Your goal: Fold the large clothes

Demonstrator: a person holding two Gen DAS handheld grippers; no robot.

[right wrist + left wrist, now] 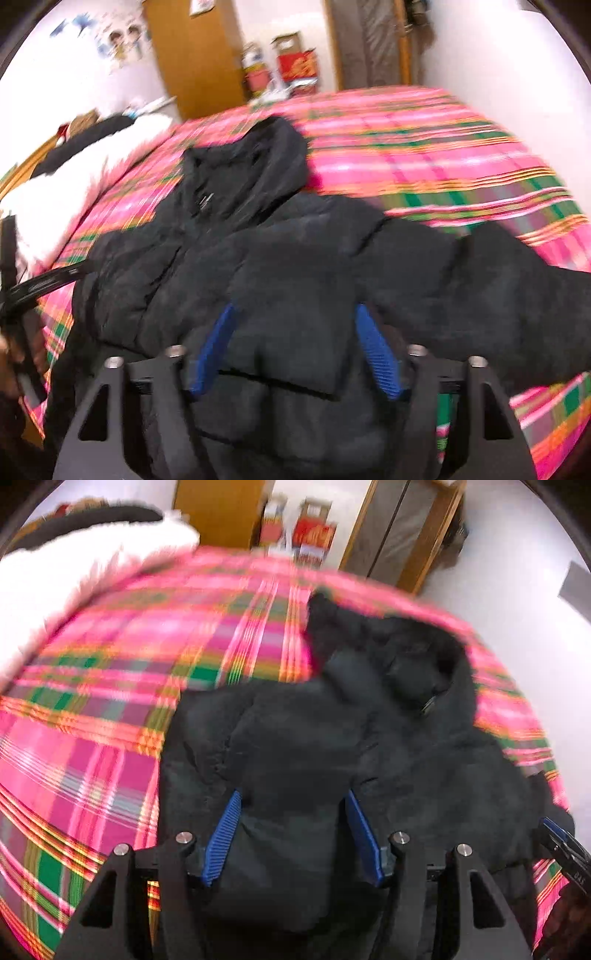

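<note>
A black puffy jacket [332,731] [295,258] lies spread on a bed covered with a pink plaid sheet [110,664] [424,155], its hood toward the far side. My left gripper [293,794] hovers low over the jacket's near part, and its blue fingers [225,834] stand apart with dark fabric between them. My right gripper [294,308] is over the jacket's near hem. Its fingers [376,350] also stand apart, with a fold of the hem between them and no clear pinch. Each gripper shows at the edge of the other's view. Both views are blurred.
A white fluffy blanket [55,572] [55,192] with a dark garment on it lies at the bed's left side. Beyond the bed stand a wooden wardrobe [218,509], red boxes [314,535] and a door frame [399,535]. A white wall [517,74] runs along the right.
</note>
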